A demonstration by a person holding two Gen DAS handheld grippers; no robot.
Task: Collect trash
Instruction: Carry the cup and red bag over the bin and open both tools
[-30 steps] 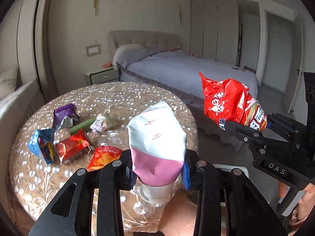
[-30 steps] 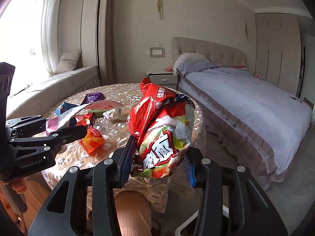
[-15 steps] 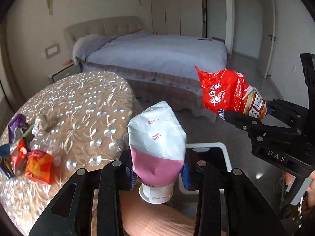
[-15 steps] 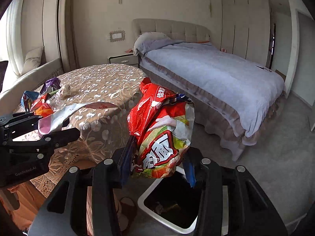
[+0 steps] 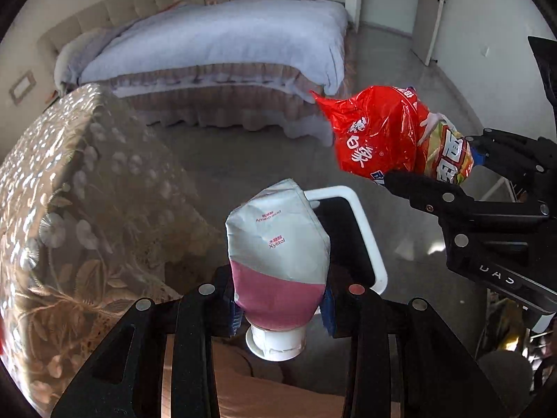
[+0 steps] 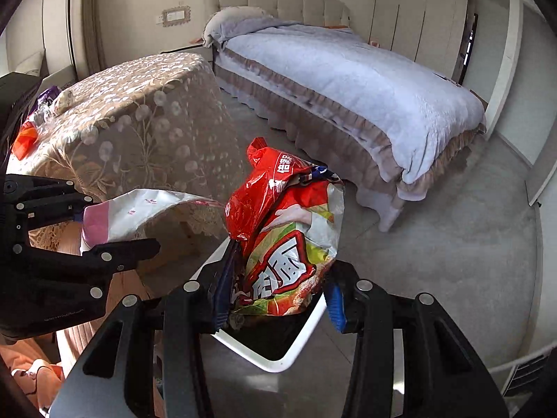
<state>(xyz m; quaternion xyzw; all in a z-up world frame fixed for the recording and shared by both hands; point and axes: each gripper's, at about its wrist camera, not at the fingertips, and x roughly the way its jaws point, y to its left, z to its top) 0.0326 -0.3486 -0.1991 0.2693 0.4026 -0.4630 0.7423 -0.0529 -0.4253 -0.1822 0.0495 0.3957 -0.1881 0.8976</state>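
While both grippers hang over the white-rimmed trash bin (image 5: 369,240) on the floor, each one has a piece of trash clamped. The left gripper (image 5: 280,308) is closed on a white-and-pink spout pouch (image 5: 278,244), pinched across its pink lower band just above the white screw cap (image 5: 275,343). The pouch stands upright between the jaws, cap toward the camera, and looks empty: body flattened and creased, so likely very light and soft, with only the cap rigid. The film looks slick; the band near the cap is the sensible hold since the stiff neck stops it sliding out.

The right gripper (image 6: 278,299) is closed on a crumpled red snack bag (image 6: 285,230), gripped at its lower end, with the rest flaring up above the blue finger pads (image 6: 334,301). It looks like thin crinkly foil, weightless and springy, and seems to be more than one wrapper bunched together, though I can't tell for sure. Loose pieces may drop separately on release.

The bin's dark opening sits right under both loads in the two views. Judged from that, letting go is next; light film could drift or catch the rim, so lower is safer.

More wrappers (image 6: 26,134) lie on the round table (image 6: 139,111) beside the bed (image 6: 348,69), so the collecting isn't finished.
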